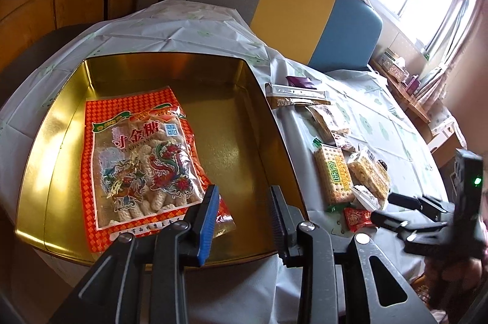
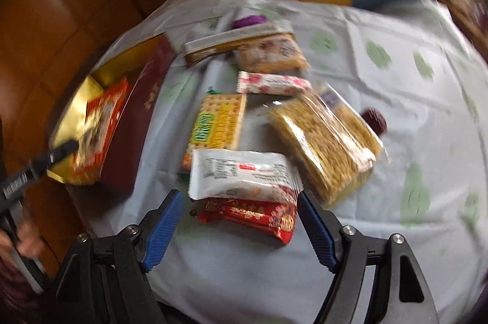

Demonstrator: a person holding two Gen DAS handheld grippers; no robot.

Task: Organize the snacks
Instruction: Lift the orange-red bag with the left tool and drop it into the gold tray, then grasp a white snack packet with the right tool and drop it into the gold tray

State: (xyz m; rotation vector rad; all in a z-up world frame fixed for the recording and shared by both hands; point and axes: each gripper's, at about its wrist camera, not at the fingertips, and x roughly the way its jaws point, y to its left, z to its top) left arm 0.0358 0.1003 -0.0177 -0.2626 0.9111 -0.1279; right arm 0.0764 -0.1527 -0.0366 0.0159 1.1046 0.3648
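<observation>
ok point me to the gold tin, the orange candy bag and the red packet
gold tin (image 1: 231, 138), left wrist view, bare floor.
orange candy bag (image 1: 143, 159), left wrist view, clear front panel.
red packet (image 2: 253, 215), right wrist view, middle of wrapper.

The orange dragon-print bag (image 1: 143, 162) lies flat in my gold tin (image 1: 253, 122) — alone there. Right of the tin on the table: cracker pack (image 2: 218, 121), white wrapper (image 2: 244, 174) over a red one (image 2: 253, 215).
</observation>
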